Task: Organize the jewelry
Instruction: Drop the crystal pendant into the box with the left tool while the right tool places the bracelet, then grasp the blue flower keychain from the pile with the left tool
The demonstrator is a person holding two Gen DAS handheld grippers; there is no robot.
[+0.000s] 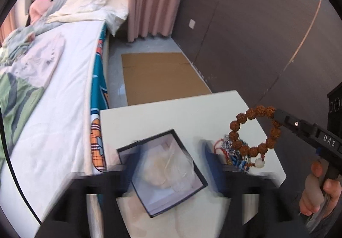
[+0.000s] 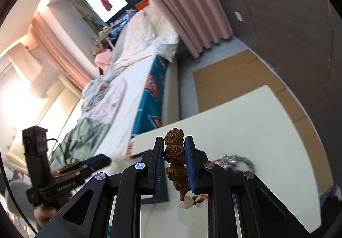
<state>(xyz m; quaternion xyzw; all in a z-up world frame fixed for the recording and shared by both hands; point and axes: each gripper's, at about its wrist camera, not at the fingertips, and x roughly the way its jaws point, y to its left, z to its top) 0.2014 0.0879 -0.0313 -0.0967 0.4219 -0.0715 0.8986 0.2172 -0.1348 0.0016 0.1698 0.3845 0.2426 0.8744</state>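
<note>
1. Table [image 1: 171,114]: white top, lying under and ahead of both grippers. Broad bare stretch on the far side, beyond the box; its right-hand edge runs just below the right gripper, with floor and a flat sheet of cardboard [image 1: 162,75] past the far edge.
2. Box [image 1: 162,171]: open, dark-rimmed, pale lining, set corner-on (a diamond from the left wrist view). It sits directly ahead of the left gripper [image 1: 171,176], between its fingers in view, and down and to the left of the right gripper [image 2: 174,165].
3. Bracelet [image 1: 254,131]: brown knobbly beads, pinched at its top between the right gripper's fingers, which are closed on it. The loop hangs straight down, long axis vertical, pale charm [image 2: 188,202] lowest, clear of the table.
4. Jewelry pile [image 1: 233,152]: red and blue cords, on the table just right of the box, beneath the hanging bracelet.
5. Left gripper: fingers spread wide, nothing held (blurred, so tip detail is uncertain).
6. Judgement: the right gripper carries the load; the likely move is leftward and down into the box. Hazard: the charm catching the near rim or snagging the pile.
</note>
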